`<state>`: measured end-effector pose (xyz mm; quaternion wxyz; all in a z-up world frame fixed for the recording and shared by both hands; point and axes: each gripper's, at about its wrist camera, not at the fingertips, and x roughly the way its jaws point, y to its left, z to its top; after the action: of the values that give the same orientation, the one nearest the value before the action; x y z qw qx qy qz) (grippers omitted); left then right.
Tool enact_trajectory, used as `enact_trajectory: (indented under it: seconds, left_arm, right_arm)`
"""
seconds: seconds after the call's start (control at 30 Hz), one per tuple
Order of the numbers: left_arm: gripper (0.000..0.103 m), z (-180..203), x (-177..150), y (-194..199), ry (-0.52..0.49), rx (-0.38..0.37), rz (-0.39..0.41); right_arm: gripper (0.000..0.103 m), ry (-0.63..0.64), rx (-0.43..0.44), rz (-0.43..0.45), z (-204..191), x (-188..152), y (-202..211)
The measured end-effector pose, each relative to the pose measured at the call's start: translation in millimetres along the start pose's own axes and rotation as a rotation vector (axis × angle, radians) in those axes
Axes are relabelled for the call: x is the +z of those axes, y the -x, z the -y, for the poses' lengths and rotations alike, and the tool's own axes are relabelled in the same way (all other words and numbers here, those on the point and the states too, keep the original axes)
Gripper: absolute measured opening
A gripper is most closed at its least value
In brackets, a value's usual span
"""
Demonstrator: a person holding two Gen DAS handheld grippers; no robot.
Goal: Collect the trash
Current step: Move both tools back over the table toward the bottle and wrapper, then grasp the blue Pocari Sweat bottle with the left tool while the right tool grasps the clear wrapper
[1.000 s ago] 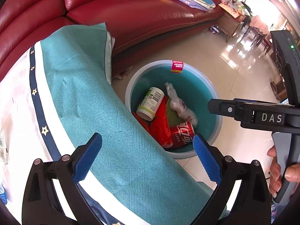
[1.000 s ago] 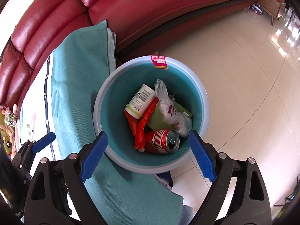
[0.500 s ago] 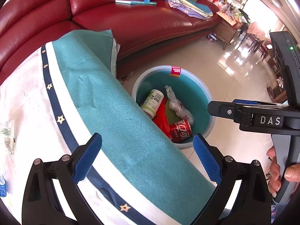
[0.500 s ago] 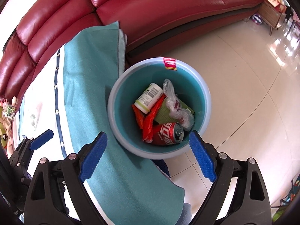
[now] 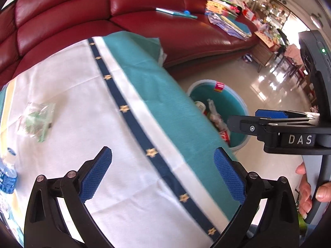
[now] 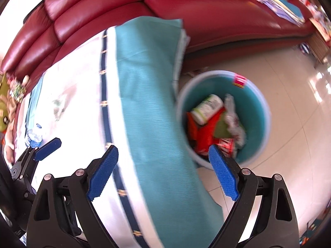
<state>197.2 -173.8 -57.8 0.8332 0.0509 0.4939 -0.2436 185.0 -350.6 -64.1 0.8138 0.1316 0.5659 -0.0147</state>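
Note:
A teal bin (image 6: 258, 111) stands on the floor beside the table and holds a white container (image 6: 208, 105), red wrappers, a crumpled bag and a red can; it also shows in the left wrist view (image 5: 233, 101). On the white and teal tablecloth (image 5: 68, 95) lie a clear plastic wrapper with green print (image 5: 36, 118) and a water bottle (image 5: 8, 173) at the left edge. My left gripper (image 5: 163, 173) is open and empty above the cloth. My right gripper (image 6: 163, 172) is open and empty over the table edge, near the bin.
A red leather sofa (image 5: 144, 20) curves behind the table, with a book (image 5: 175, 12) and a pile of papers (image 5: 227, 20) on it. Shiny tiled floor (image 6: 289, 82) lies right of the bin. A toy (image 6: 6, 103) sits at the far left.
Both grippers have swung left, away from the bin and over the tablecloth. The wrapper and the water bottle have come into view. Both stay open.

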Motion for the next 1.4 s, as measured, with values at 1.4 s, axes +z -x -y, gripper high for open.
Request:
enact_trajectory:
  seconds: [1.4]
  left_arm:
    - [0.071,-300.8,-82.9,53.4,0.203,0.254,-0.076]
  right_arm:
    - [0.085,0.414,0.051,-0.199,-283.7,31.7,-103.9]
